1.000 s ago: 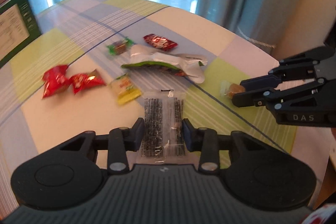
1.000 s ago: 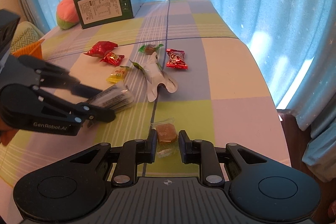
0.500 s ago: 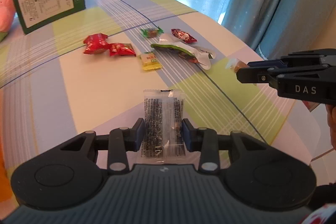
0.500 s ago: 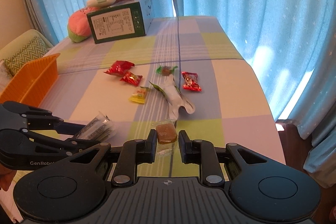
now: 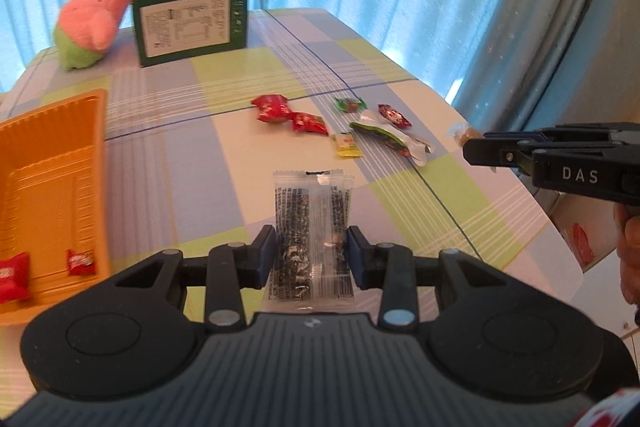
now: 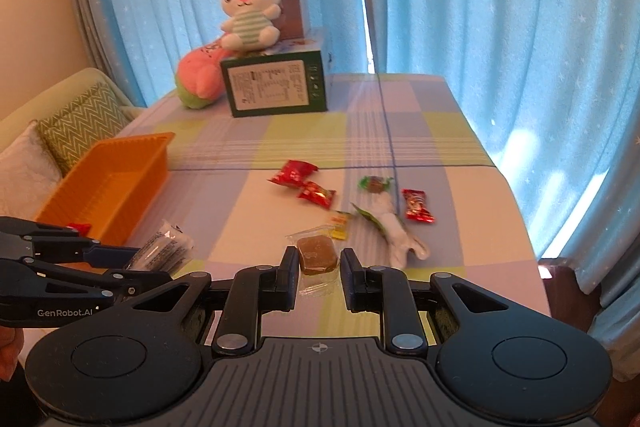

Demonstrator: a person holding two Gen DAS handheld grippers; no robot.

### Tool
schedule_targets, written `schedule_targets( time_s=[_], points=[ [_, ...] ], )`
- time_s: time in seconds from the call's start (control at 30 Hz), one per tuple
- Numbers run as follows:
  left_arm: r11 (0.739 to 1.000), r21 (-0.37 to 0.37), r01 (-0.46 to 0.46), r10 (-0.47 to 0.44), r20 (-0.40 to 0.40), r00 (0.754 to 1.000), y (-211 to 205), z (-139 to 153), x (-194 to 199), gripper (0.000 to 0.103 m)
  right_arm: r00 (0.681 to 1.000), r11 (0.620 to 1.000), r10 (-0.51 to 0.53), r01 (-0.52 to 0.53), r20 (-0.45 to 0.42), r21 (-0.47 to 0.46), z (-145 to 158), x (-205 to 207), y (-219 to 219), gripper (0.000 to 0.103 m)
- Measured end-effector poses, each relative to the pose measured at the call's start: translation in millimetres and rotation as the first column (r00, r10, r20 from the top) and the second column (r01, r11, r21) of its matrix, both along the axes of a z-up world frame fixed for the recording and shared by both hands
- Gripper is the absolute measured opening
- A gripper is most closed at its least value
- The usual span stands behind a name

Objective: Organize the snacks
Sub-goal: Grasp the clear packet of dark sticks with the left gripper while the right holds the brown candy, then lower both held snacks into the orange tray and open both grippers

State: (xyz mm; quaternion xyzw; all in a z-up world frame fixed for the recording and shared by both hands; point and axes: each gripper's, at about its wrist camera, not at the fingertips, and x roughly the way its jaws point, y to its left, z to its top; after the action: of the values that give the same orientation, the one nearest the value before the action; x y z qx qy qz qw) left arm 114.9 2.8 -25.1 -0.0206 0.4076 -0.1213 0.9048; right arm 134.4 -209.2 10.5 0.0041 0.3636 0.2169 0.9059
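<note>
Left wrist view: I'm gripping a clear plastic packet printed with black text (image 5: 313,227) in my left gripper (image 5: 312,257), clenched on its sides, above the checked tablecloth (image 5: 224,171). The orange plastic tray (image 5: 52,163) is sitting to its left. My right gripper (image 6: 319,265) is squeezing a clear-wrapped brown square sweet (image 6: 317,250); loose red, green and yellow wrapped candies (image 6: 316,193) are lying ahead of it.

Hidden, cropped and unreadable parts around the orange tray

The orange tray (image 5: 56,163) ran off the left wrist view's left edge, cutting one red packet (image 5: 12,277) inside it. In the right wrist view, the left gripper (image 6: 136,267) hid the tray's near end. The green box (image 6: 276,87) label beyond the tray was too small to read.
</note>
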Motion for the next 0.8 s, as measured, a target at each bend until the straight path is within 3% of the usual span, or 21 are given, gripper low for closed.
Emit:
schedule_targets(
  time_s=[0.4,0.8],
  points=[
    [0.989,0.011,-0.145,0.144,0.049,0.988,76,33,-49,0.034,0.991,0.990,0.131,-0.131,-0.001,0.051,13,-28,88,0.022],
    [0.957,0.042,-0.288,0.286,0.038,0.957,158,33,-77,0.034,0.969,0.967,0.249,-0.247,-0.011,0.058,8,-35,171,0.022]
  ],
)
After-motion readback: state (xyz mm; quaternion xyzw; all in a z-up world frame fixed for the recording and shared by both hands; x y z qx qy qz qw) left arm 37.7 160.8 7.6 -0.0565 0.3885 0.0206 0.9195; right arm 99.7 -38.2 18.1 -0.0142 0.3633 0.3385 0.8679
